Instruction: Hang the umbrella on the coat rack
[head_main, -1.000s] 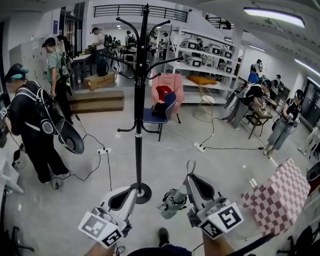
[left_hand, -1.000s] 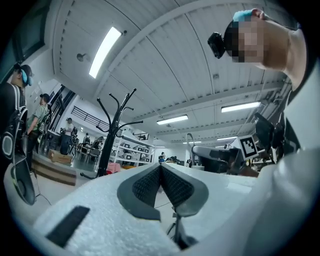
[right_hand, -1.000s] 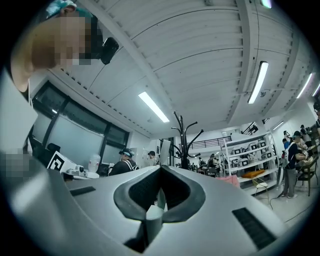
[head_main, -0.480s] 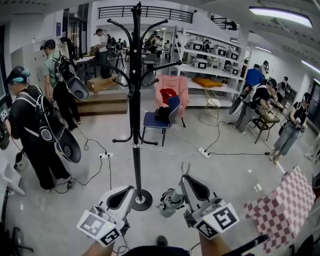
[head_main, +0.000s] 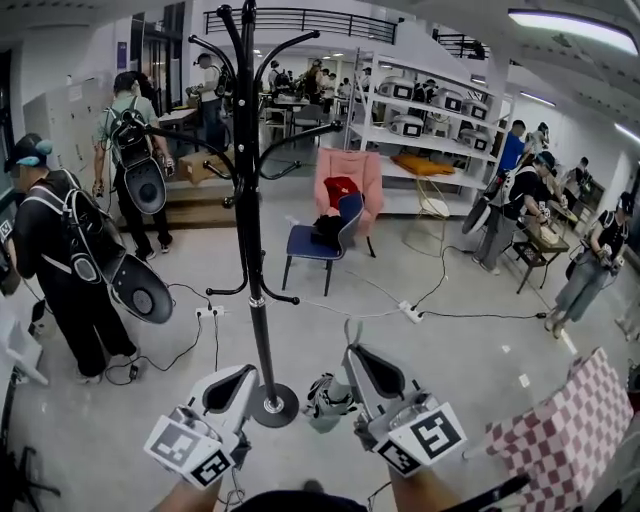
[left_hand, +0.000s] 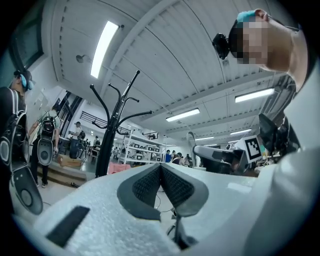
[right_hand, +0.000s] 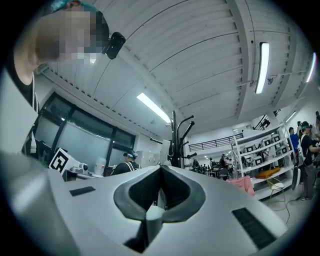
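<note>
The black coat rack (head_main: 250, 230) stands on a round base (head_main: 272, 405), with curved hooks at its top. My right gripper (head_main: 352, 350) is just right of the pole, shut on a thin pale loop (head_main: 347, 328) of the umbrella. The folded grey-green umbrella (head_main: 325, 395) hangs below that gripper, beside the base. In the right gripper view the pale strap (right_hand: 156, 212) sits pinched between the pads of my right gripper (right_hand: 161, 170), and the rack (right_hand: 176, 137) rises ahead. My left gripper (head_main: 240, 372) is shut on nothing, left of the pole; its pads (left_hand: 175, 187) meet.
A person with a backpack (head_main: 70, 270) stands at the left, with cables and a power strip (head_main: 208, 312) on the floor. A blue chair (head_main: 320, 240) and a pink one stand behind the rack. A checkered cloth (head_main: 560, 425) lies at the right. Shelves and other people fill the back.
The rack has shifted left and grown larger in the head view. Both grippers sit slightly further left and lower, and the umbrella has come with the right one.
</note>
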